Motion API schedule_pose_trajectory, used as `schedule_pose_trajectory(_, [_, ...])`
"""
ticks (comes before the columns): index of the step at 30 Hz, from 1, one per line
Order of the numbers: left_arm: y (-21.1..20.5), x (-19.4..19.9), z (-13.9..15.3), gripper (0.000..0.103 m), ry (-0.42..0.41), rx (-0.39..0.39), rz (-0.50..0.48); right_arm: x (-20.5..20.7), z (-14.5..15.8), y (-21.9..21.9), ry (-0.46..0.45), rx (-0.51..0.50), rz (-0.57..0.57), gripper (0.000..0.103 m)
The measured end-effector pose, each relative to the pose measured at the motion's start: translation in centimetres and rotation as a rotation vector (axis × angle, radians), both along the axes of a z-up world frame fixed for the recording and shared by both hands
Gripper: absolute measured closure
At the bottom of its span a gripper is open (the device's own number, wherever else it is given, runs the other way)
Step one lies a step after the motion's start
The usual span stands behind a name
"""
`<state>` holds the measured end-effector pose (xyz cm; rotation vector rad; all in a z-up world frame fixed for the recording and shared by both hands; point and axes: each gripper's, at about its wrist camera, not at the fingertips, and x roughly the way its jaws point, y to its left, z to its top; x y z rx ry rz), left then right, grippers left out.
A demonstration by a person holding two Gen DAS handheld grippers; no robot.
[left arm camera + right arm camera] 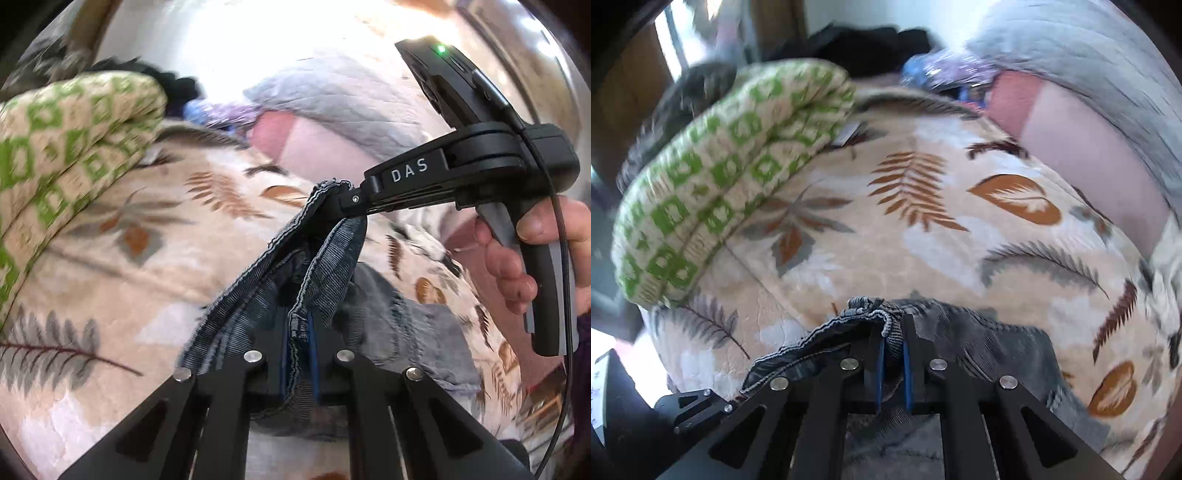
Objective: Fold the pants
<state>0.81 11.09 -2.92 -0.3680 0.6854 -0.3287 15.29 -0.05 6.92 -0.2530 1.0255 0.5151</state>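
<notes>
Clearly both grippers are clamped on the one pair of pants [325, 258], a blue-grey ribbed denim garment lifted partly off the leaf-print bedspread [110, 258]: the left gripper [297, 339] pinches a hem edge between its blue pads, and the right gripper [894, 347] bites a bunched fold of the same hem, its black body and the hand [535, 251] squeezing its trigger showing in the left wrist view. The rest of the pants trails on the bed below. The likely trouble is slippage: each grip holds only a thin edge of thick cloth, so a quick pull or uneven lift could tear it free, or the two held points could twist and leave the legs misaligned. The dragging cloth might also snag the bedspread. Counted: one pair of pants, two grippers, one visible hand, one green-patterned quilt [720, 184], one grey quilted cover [1071, 55].
</notes>
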Motion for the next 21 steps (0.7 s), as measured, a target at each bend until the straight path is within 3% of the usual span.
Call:
schedule_pose_trajectory(5, [-3.2,-1.7,1.8,0.093,-0.086,0.031,-0.056,-1.5,1.0,-5.4,-0.057,0.132,-0.078,0.095])
schedule_pose_trajectory(7, [-3.7,-2.8,2.9,0.085,-0.133,0.052,-0.046,-2.5,1.4,-7.4,-0.091,0.160,-0.103,0.095])
schedule_pose_trajectory(8, [-3.7,-3.4,3.5,0.072,-0.164,0.065,-0.032,-2.8,1.5,-8.4,-0.107,0.176,-0.116,0.095])
schedule_pose_trajectory(9, [-3.7,-4.4,4.1,0.050,-0.197,0.083,-0.008,-3.0,1.5,-9.4,-0.122,0.187,-0.133,0.095])
schedule_pose_trajectory(11, [-3.6,-6.1,5.1,0.025,-0.278,0.154,0.072,-3.2,1.5,-11.4,-0.144,0.219,-0.170,0.095])
schedule_pose_trajectory(14, [-3.7,-7.3,5.6,0.023,-0.338,0.241,0.114,-2.9,1.1,-14.5,-0.159,0.273,-0.223,0.095])
schedule_pose_trajectory(19, [-6.4,-6.2,3.7,0.022,-0.232,0.298,0.056,-2.6,-0.4,-17.8,-0.151,0.399,-0.264,0.095])
schedule_pose_trajectory(21, [-8.1,-6.0,3.2,0.017,-0.237,0.356,0.054,-2.8,-0.9,-18.3,-0.151,0.435,-0.264,0.095])
